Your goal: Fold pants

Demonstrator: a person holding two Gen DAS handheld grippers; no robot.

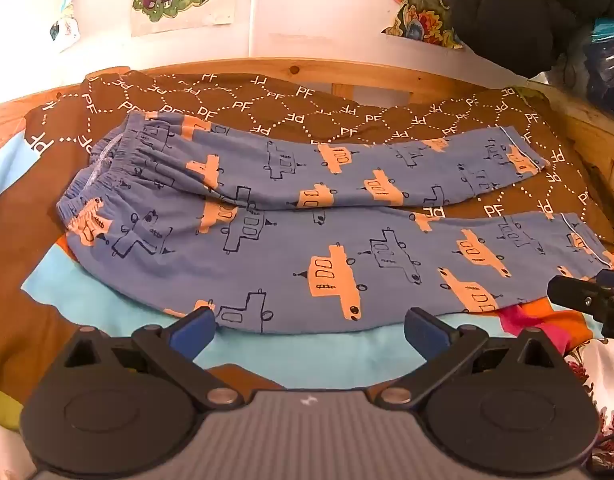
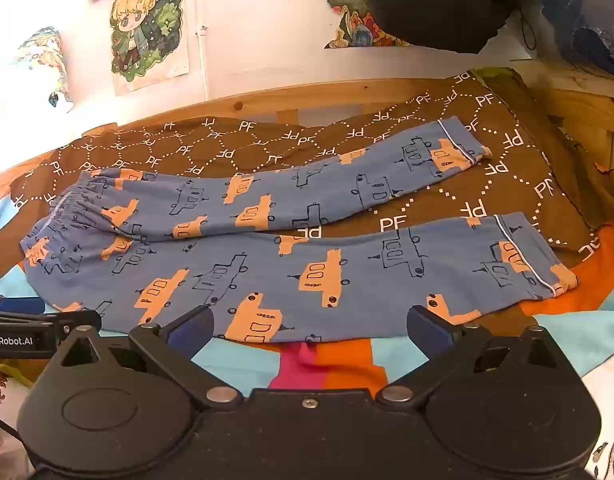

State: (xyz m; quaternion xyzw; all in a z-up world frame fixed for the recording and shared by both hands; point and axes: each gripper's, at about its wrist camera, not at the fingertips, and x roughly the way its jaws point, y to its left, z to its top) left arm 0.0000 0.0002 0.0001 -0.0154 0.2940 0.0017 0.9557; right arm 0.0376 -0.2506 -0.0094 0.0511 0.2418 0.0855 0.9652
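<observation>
Blue pants [image 1: 291, 216] with orange and outlined boat prints lie flat on a bed, waistband at the left, both legs stretched to the right and spread apart at the cuffs. My left gripper [image 1: 309, 330] hovers open just before the near leg's front edge, nothing between its blue fingers. In the right wrist view the same pants [image 2: 267, 264] spread across the frame, and my right gripper [image 2: 311, 328] stands open at the near leg's hem edge, empty. The right gripper's tip [image 1: 587, 300] shows at the left view's right edge; the left gripper's body [image 2: 35, 328] shows at the right view's left edge.
A brown quilt [image 1: 267, 112] with white "PF" lettering lies under the pants, over a blue, orange and pink sheet [image 2: 327, 364]. A wooden bed frame [image 1: 347, 72] runs behind. A black garment [image 1: 519, 16] hangs at the upper right. Posters [image 2: 147, 28] cover the white wall.
</observation>
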